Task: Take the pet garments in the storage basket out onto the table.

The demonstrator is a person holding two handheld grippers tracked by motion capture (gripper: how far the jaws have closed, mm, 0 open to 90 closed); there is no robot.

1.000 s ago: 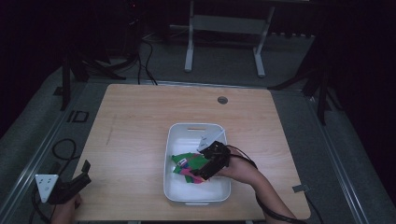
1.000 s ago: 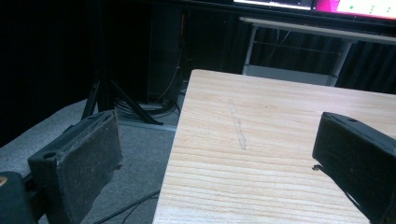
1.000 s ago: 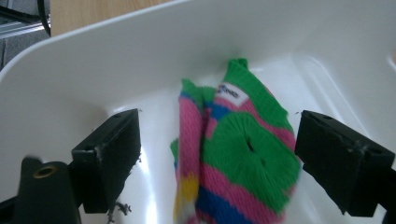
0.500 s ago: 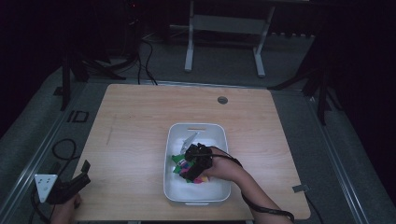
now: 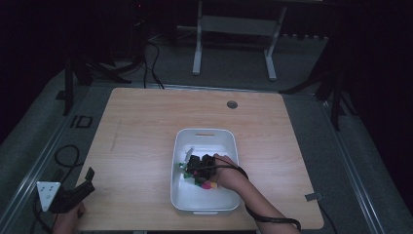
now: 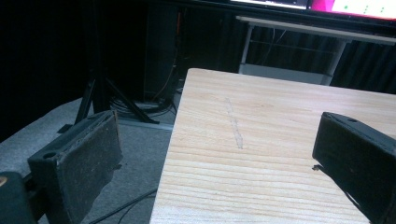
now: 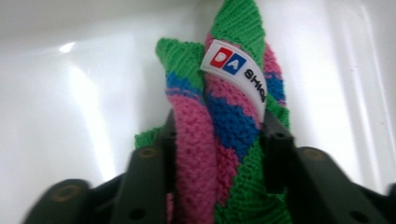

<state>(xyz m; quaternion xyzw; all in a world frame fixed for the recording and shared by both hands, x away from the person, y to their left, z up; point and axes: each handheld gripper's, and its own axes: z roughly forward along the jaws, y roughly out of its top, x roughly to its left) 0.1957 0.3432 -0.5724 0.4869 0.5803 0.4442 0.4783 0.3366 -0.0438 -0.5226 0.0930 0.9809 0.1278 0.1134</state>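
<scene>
Right hand-held gripper [image 7: 217, 135] lower, onto knitted cloth [image 7: 224, 116] in tub [image 5: 229, 146]

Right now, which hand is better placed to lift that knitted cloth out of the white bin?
Right. The right gripper has just closed on the knitted cloth inside the white bin; the left gripper waits open off the table's near-left corner.

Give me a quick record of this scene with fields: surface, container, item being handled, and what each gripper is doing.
surface: wooden table
container: white bin on the table
item: knitted cloth, green, pink and blue, with a white label, inside the bin
right gripper: fingers have just closed, pinching the cloth between them
left gripper: open, nothing between its fingers, held at the table's near left edge
</scene>
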